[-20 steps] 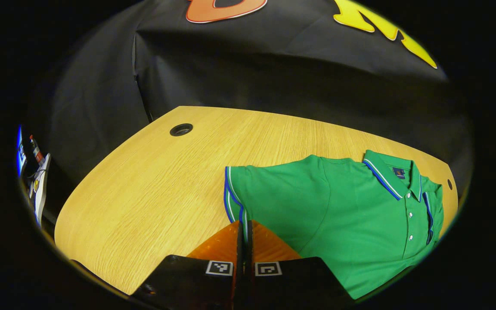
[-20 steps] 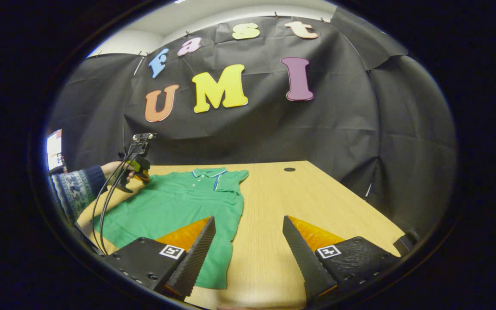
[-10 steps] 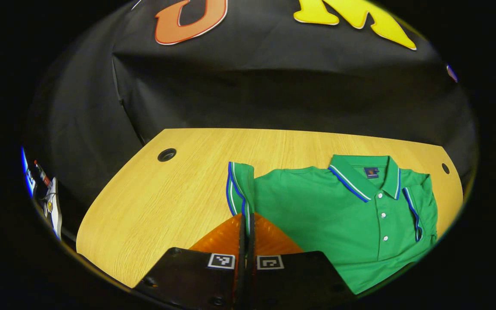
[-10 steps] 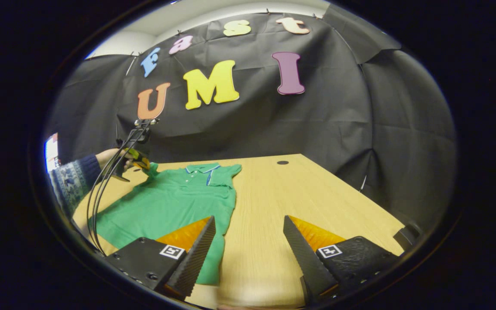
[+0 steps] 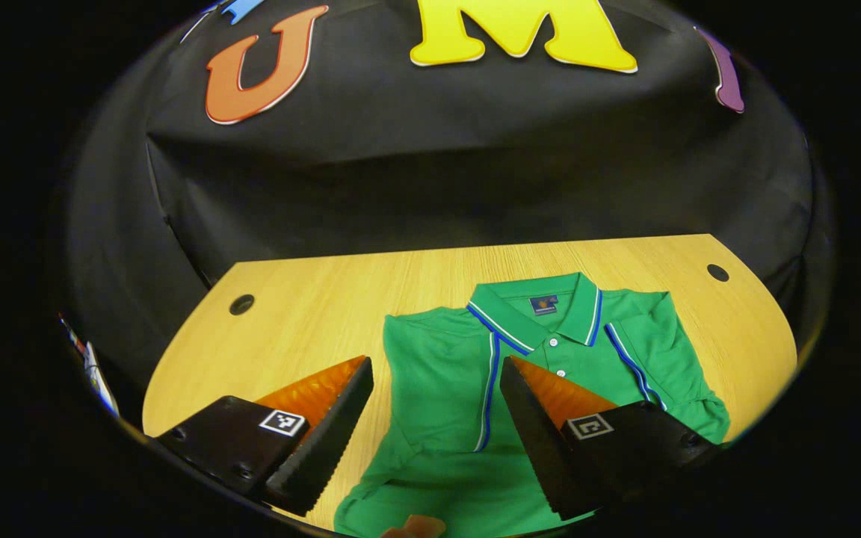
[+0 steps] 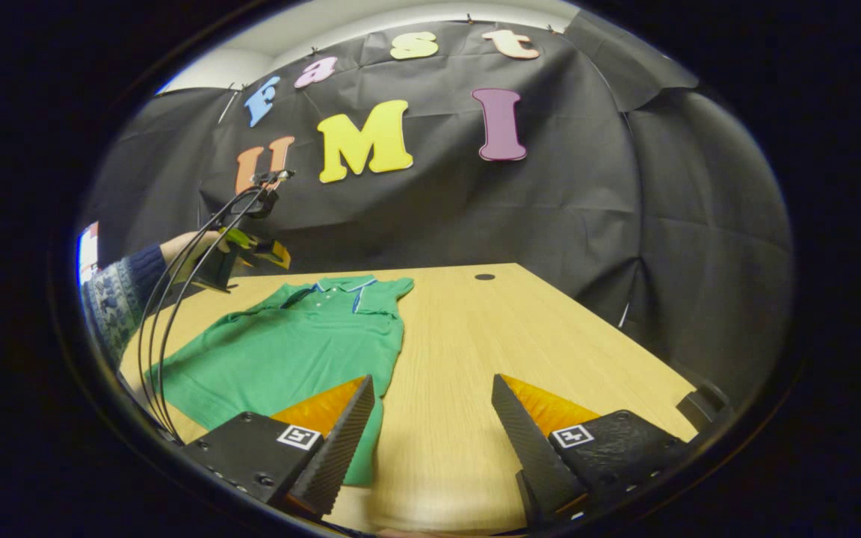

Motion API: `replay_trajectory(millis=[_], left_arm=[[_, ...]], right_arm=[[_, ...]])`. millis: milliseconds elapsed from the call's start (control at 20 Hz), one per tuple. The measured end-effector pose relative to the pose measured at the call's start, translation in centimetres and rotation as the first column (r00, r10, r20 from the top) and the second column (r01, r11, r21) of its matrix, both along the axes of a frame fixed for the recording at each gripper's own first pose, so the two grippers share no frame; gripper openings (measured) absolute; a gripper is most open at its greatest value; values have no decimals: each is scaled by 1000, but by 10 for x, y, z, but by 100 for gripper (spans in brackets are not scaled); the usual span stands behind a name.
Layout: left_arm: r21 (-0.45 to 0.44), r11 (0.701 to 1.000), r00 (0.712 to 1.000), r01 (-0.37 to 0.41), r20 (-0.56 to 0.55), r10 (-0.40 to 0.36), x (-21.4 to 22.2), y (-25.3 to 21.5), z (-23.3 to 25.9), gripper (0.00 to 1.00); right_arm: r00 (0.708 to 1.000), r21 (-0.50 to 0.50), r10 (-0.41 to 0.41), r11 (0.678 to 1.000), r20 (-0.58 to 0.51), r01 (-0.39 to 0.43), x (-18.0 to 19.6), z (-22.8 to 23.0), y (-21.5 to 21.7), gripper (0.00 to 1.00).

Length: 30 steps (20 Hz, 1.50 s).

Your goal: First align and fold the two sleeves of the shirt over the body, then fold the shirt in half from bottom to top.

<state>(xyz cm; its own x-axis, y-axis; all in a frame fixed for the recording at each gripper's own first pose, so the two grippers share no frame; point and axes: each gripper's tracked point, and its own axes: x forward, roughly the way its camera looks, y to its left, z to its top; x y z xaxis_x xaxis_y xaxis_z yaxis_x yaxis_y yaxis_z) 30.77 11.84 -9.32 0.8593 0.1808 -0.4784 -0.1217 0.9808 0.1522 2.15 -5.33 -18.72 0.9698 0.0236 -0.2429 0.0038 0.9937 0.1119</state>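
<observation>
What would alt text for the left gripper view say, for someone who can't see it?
A green polo shirt lies on a wooden table, both sleeves folded in over its body. The left hand-held gripper is open above it, fingers spread to either side of one folded sleeve.

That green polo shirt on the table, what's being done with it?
A person is folding the green polo shirt on the wooden table with two hand-held tools. Both sleeves already lie folded over the body. The left tool hangs open above the shirt; the right tool waits open near the hem. The bottom-to-top fold remains.
</observation>
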Motion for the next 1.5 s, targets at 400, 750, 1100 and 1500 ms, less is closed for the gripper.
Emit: replay_trajectory(millis=[400,750,1100,1500], left_arm=[[-8,1000,981,8,194,-6,-84,2,75,100],[-23,1000,928,-21,371,28,-195,19,116,100],[-83,995,906,-59,414,88,-291,27,80,100],[-87,995,900,-50,428,83,-336,35,58,100]], right_arm=[[998,-9,32,999,54,-32,-20,27,21,92],[991,-46,49,998,128,-43,-41,58,40,96],[986,-45,11,999,169,-3,-49,98,34,96],[979,-66,-7,998,205,21,-58,122,32,96]])
